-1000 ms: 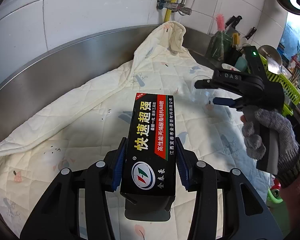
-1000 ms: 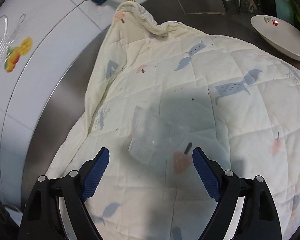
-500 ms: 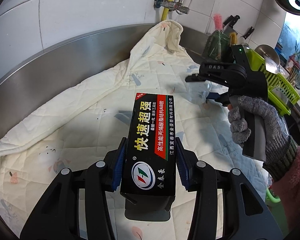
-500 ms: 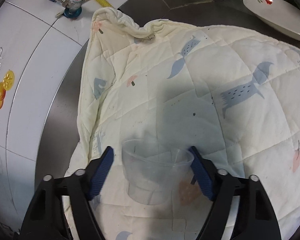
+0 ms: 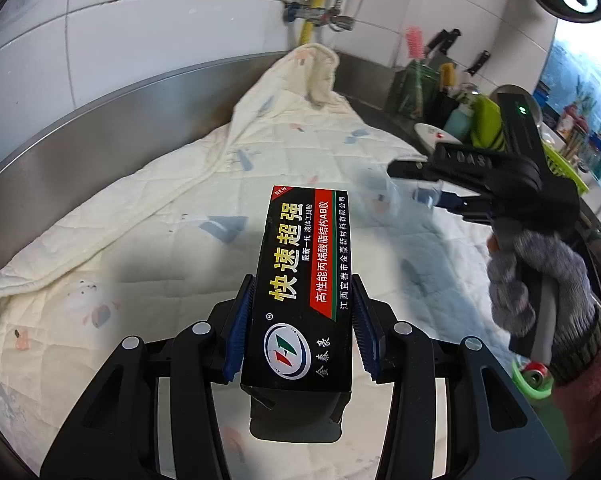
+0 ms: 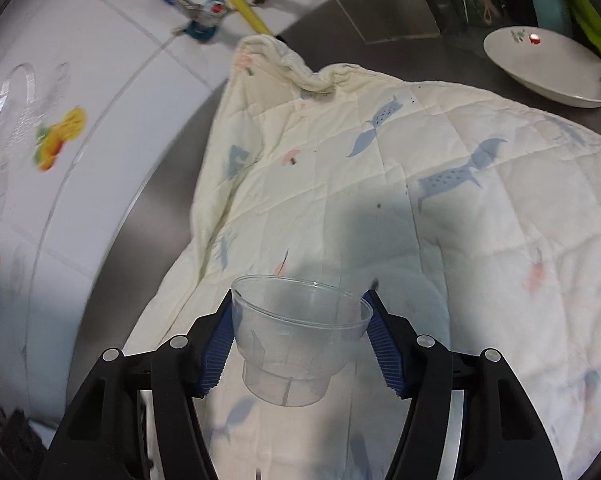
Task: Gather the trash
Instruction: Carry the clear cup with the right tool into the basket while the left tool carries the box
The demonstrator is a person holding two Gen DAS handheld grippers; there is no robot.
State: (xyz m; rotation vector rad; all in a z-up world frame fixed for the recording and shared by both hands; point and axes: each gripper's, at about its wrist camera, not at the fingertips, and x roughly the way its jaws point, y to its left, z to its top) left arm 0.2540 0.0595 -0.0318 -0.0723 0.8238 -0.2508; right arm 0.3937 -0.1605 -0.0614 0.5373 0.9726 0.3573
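My left gripper (image 5: 302,282) is shut on a black glue box (image 5: 306,264) with yellow and white lettering, held above the cream quilt (image 5: 160,240). In the right wrist view a clear plastic cup (image 6: 296,344) sits between the blue pads of my right gripper (image 6: 300,300). The jaws are closing and both pads press its rim. The cup hangs off the quilt (image 6: 380,200). From the left wrist view, the right gripper (image 5: 412,186) is at the right, held by a grey-gloved hand (image 5: 540,280), with the cup (image 5: 380,184) faintly visible at its tips.
The quilt covers a steel counter below a white tiled wall with pipes (image 5: 316,12). A white bowl (image 6: 548,68) stands at the back right beside a green dish rack (image 5: 488,120) and utensils. A green container with a can (image 5: 534,376) lies low at the right.
My right gripper closed from wide open onto the clear cup and lifted it off the quilt. The left gripper kept its hold on the box and shifted slightly.
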